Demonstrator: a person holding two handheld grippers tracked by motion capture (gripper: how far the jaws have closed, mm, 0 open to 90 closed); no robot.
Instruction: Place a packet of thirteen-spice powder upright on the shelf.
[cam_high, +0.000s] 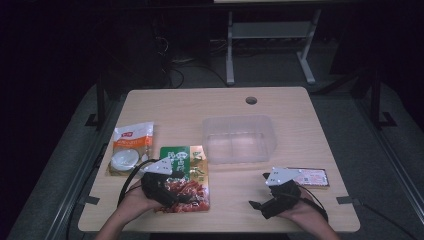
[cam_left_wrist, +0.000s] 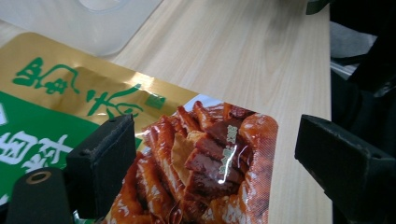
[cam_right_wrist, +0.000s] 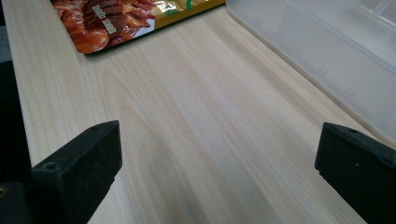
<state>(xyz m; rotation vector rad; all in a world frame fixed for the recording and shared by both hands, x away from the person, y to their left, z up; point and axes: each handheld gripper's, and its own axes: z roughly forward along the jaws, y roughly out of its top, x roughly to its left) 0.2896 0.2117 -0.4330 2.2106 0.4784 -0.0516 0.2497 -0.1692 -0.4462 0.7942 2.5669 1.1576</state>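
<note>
Flat, glossy snack packet (cam_left_wrist: 201, 163) (crinkled foil) between left gripper (cam_left_wrist: 212, 154) jaws.

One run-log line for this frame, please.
left claw: open over snack pouch | right claw: open above bare table | clear bin: empty

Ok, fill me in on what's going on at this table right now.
A person sits at a wooden table with a gripper in each hand. The left gripper hovers with open jaws over the corner of a green and gold snack pouch, not yet gripping it. The right gripper waits open over bare wood. A clear plastic bin stands empty behind the pouch, an orange and white packet lies to the left, and a flat pink packet lies beyond the right gripper.
</note>
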